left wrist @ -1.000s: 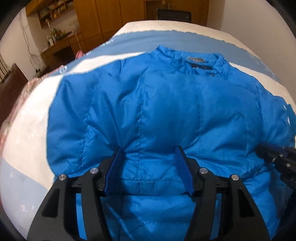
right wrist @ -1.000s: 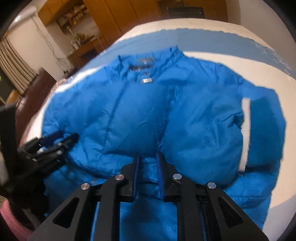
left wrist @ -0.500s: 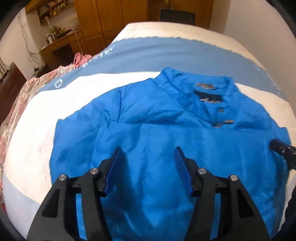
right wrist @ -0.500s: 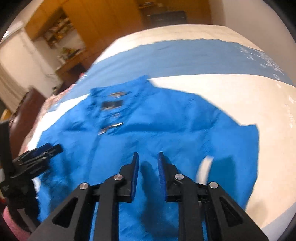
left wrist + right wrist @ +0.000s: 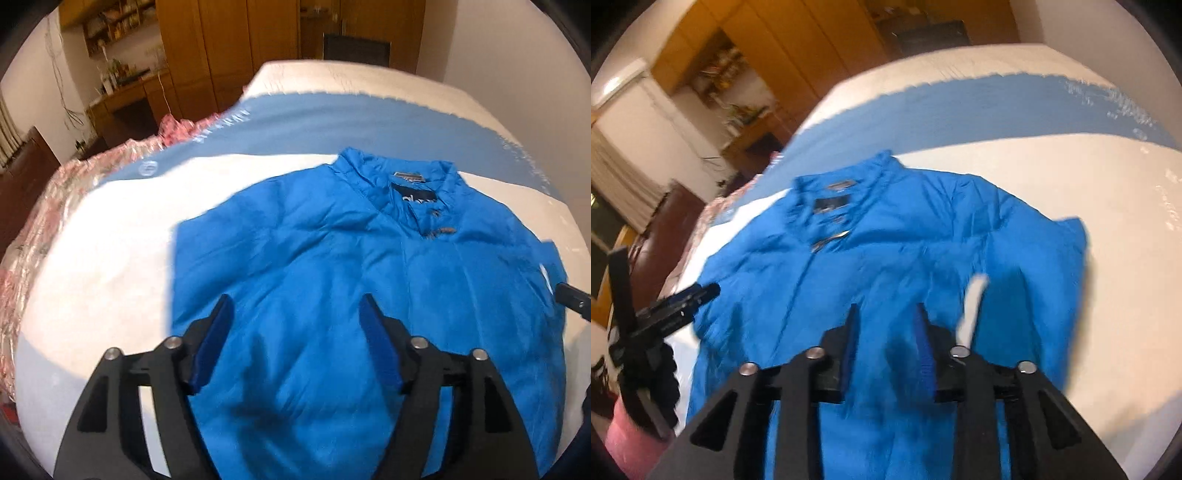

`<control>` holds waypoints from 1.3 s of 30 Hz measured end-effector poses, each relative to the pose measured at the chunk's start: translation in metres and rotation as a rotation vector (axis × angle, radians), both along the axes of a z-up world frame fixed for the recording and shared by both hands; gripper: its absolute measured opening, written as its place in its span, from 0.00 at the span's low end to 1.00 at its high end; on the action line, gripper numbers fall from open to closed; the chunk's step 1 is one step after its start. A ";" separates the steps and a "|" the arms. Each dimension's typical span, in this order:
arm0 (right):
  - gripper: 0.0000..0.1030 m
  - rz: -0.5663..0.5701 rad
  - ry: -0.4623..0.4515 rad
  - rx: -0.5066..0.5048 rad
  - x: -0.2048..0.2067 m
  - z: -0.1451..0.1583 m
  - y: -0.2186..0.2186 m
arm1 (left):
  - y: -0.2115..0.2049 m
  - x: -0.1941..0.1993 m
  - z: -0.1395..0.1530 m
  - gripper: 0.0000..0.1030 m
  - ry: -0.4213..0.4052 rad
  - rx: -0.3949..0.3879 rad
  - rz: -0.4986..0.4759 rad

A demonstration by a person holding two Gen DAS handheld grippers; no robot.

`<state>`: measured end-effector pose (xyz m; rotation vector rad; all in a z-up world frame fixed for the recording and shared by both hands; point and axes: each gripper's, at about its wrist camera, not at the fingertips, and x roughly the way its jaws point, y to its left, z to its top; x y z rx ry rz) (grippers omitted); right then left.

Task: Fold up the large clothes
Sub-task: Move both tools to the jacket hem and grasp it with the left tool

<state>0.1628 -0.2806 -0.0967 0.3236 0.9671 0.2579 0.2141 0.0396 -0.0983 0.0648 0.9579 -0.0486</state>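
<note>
A dark label [image 5: 416, 198] is seen inside the collar of the blue jacket [image 5: 332, 295]; pale lettering is on it but cannot be read. A small grey tab [image 5: 408, 176] is stitched above it, text too blurred to read. A round white logo [image 5: 147, 169] is printed on the blue band of the bed cover, unreadable.

The bed [image 5: 103, 258] is covered in white with a wide blue stripe [image 5: 332, 125] across the far part. At its left edge a pink floral quilt [image 5: 44, 206] is bunched. Behind, wooden wardrobes [image 5: 229, 48], a desk with shelves [image 5: 122, 92] and a dark screen [image 5: 356, 50] are seen.

The jacket is laid flat on the bed, front up, collar toward the far end, zip closed below the collar. The fabric is shiny and lightly creased. A white strip [image 5: 971, 306] is shown at the folded-in sleeve on the right side.

The left gripper [image 5: 295, 314] is held open above the lower jacket, nothing between its fingers. The right gripper [image 5: 886, 321] is also parted, over the jacket hem, nothing clamped.
</note>
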 end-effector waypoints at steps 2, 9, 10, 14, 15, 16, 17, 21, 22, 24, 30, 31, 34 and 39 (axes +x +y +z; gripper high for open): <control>0.43 0.011 -0.018 0.004 -0.037 0.008 -0.005 | 0.018 -0.032 0.006 0.74 0.001 0.011 0.003; 0.63 0.050 -0.003 -0.011 -0.142 0.011 -0.013 | 0.072 -0.137 -0.008 0.78 0.113 0.017 0.072; 0.64 0.056 0.012 -0.014 -0.152 0.008 -0.016 | 0.079 -0.154 -0.012 0.78 0.142 0.006 0.084; 0.66 0.069 0.086 -0.066 -0.206 -0.004 -0.024 | 0.098 -0.199 -0.032 0.78 0.241 -0.014 0.125; 0.68 0.065 0.104 -0.056 -0.217 -0.006 -0.026 | 0.102 -0.206 -0.036 0.78 0.256 -0.025 0.134; 0.70 0.063 0.123 -0.032 -0.227 -0.009 -0.030 | 0.107 -0.217 -0.041 0.78 0.276 -0.050 0.151; 0.70 0.063 0.141 -0.006 -0.235 -0.013 -0.032 | 0.110 -0.221 -0.043 0.78 0.288 -0.070 0.159; 0.71 0.042 0.220 0.042 -0.259 -0.035 -0.041 | 0.120 -0.243 -0.054 0.78 0.315 -0.116 0.186; 0.71 0.037 0.239 0.063 -0.263 -0.041 -0.043 | 0.123 -0.247 -0.056 0.78 0.312 -0.147 0.192; 0.71 0.038 0.258 0.112 -0.267 -0.049 -0.046 | 0.127 -0.247 -0.060 0.78 0.320 -0.190 0.204; 0.71 0.051 0.289 0.166 -0.272 -0.065 -0.045 | 0.127 -0.257 -0.069 0.78 0.331 -0.248 0.199; 0.71 0.053 0.291 0.169 -0.272 -0.066 -0.045 | 0.126 -0.258 -0.070 0.78 0.335 -0.252 0.196; 0.71 0.061 0.295 0.182 -0.273 -0.071 -0.042 | 0.122 -0.257 -0.072 0.77 0.337 -0.256 0.188; 0.57 0.070 0.289 0.189 -0.271 -0.075 -0.037 | 0.111 -0.257 -0.072 0.60 0.336 -0.281 0.169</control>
